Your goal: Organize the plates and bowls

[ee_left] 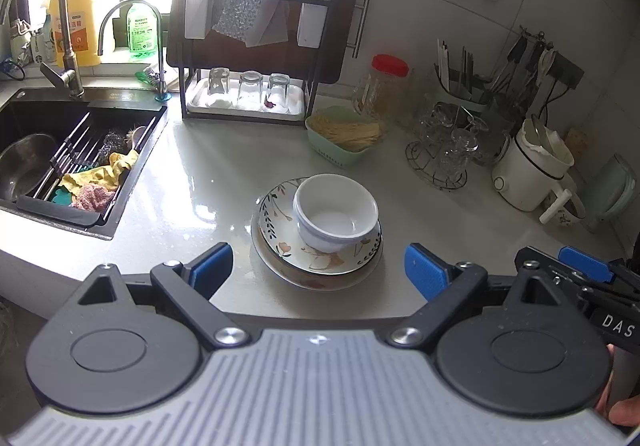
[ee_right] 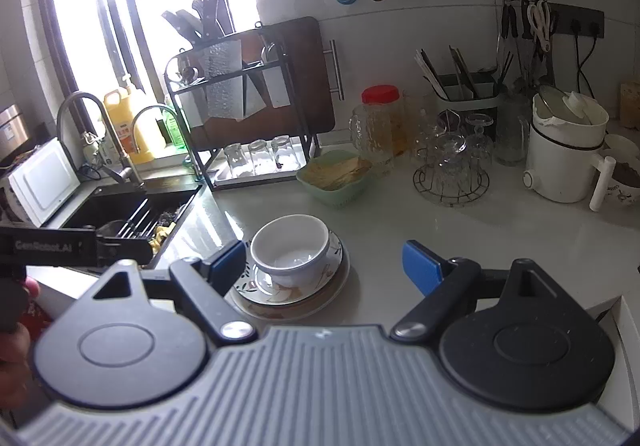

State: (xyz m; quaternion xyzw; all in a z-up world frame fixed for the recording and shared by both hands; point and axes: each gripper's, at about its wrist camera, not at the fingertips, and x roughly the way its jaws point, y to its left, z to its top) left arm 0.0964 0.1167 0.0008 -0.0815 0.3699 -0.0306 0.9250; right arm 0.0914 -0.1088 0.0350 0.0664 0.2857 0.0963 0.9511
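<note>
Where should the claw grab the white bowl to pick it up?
Probably the bowl's rim, coming down from above: one finger inside, one outside. It sits upright and empty on the plates, and its rounded sides look too wide and slippery to squeeze across.

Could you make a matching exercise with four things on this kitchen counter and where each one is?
Things:
1. white bowl
2. three drinking glasses
3. yellow cloth
4. jar with red lid

Places:
A. in the sink rack
B. upside down on the white tray under the black shelf rack
C. on the stacked floral plates
D. behind the green basket, near the wall

Pairs: 1-C, 2-B, 3-A, 4-D
</note>
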